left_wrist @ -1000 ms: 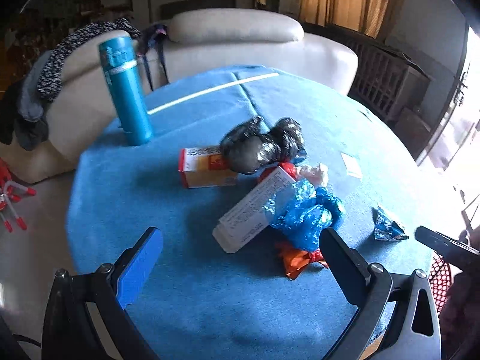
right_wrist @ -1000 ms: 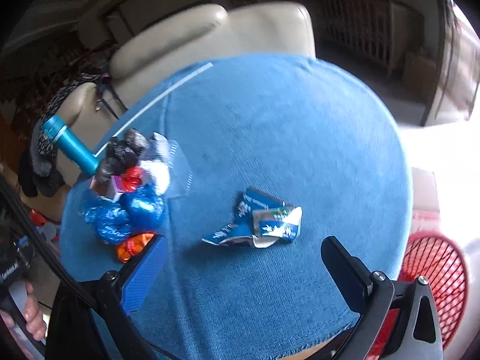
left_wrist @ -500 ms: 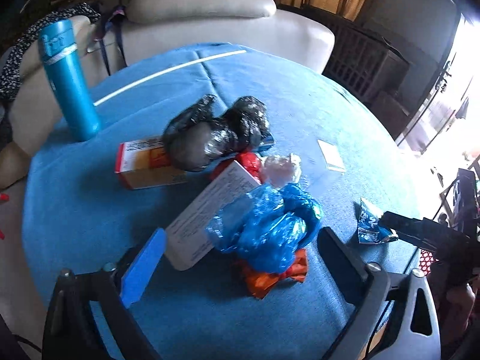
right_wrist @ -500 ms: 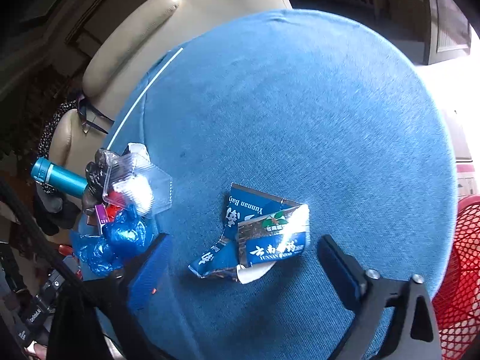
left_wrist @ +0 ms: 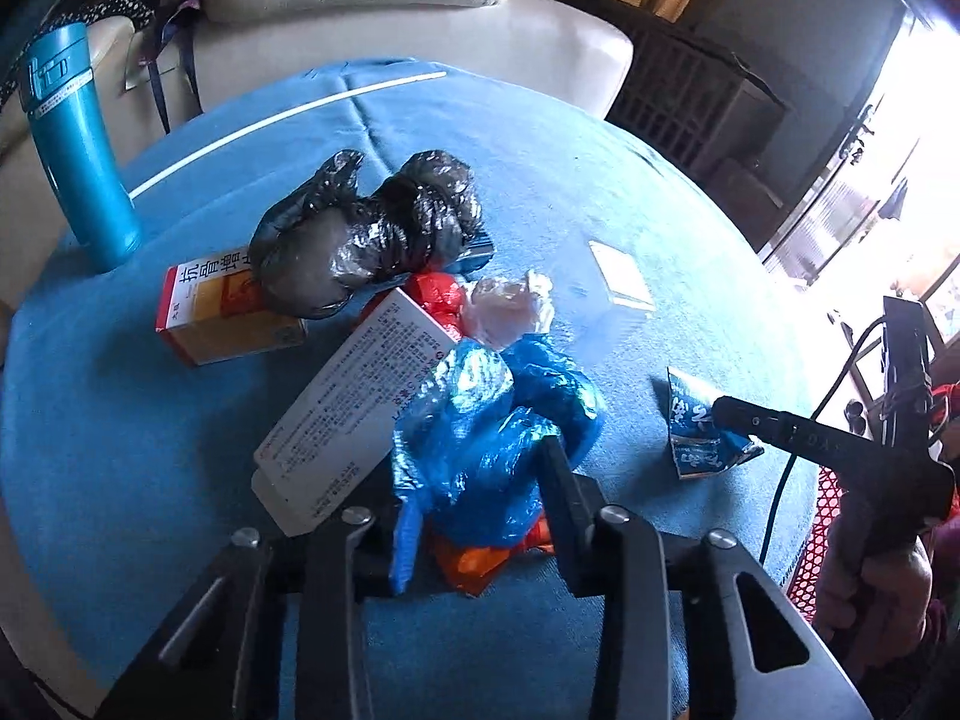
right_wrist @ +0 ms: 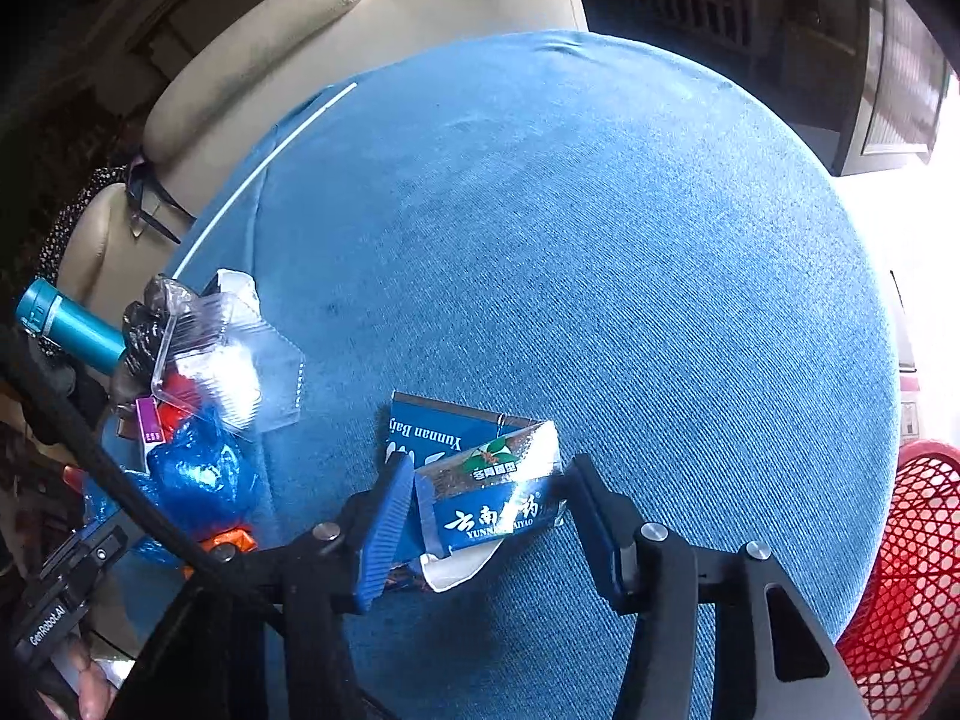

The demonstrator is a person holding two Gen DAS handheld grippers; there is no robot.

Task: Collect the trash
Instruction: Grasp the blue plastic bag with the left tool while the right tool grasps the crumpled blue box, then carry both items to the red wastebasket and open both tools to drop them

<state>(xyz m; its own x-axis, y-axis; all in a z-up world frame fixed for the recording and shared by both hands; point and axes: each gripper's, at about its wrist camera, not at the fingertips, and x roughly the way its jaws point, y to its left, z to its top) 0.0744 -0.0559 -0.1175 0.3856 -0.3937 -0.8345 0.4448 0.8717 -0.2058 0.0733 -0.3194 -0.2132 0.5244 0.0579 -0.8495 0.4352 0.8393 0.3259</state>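
- Left wrist view: left hand-held gripper (left_wrist: pixel 480 504) narrowed around a crumpled blue plastic bag (left_wrist: pixel 498 438), one finger pressed on each side of it.
- Under that bag, an orange wrapper (left_wrist: pixel 474 564) showing on the round worktop (left_wrist: pixel 120 450), covered in blue cloth.
- Touching the bag on the left, a long white carton (left_wrist: pixel 354 414) printed with small text, lying flat and slanted.
- Behind it, a red-and-yellow box (left_wrist: pixel 222 312), with a wadded black plastic bag (left_wrist: pixel 366 234) resting partly on top.
- Between black bag and blue bag, a red scrap (left_wrist: pixel 438 294) and a clear crumpled wrapper (left_wrist: pixel 510 306).
- Upright at the far left edge, a teal flask (left_wrist: pixel 72 144); beyond the worktop, a cream sofa (left_wrist: pixel 360 0).
- At right, right hand-held gripper (left_wrist: pixel 726 420) lowered onto a torn blue packet (left_wrist: pixel 690 426), well apart from the main heap; person's hand (left_wrist: pixel 870 588) on its handle.
- Right wrist view: right hand-held gripper (right_wrist: pixel 486 510) narrowed on the torn blue packet (right_wrist: pixel 480 480), blue-padded finger (right_wrist: pixel 384 534) touching its left edge, black finger at its right edge; packet lying on the worktop (right_wrist: pixel 600 240).
- At left, the trash heap: blue plastic bag (right_wrist: pixel 192 474), clear plastic tray (right_wrist: pixel 228 360), black plastic bag (right_wrist: pixel 144 324), teal flask (right_wrist: pixel 66 324).
- Lower right, beyond the worktop's edge, a red mesh basket (right_wrist: pixel 906 570).
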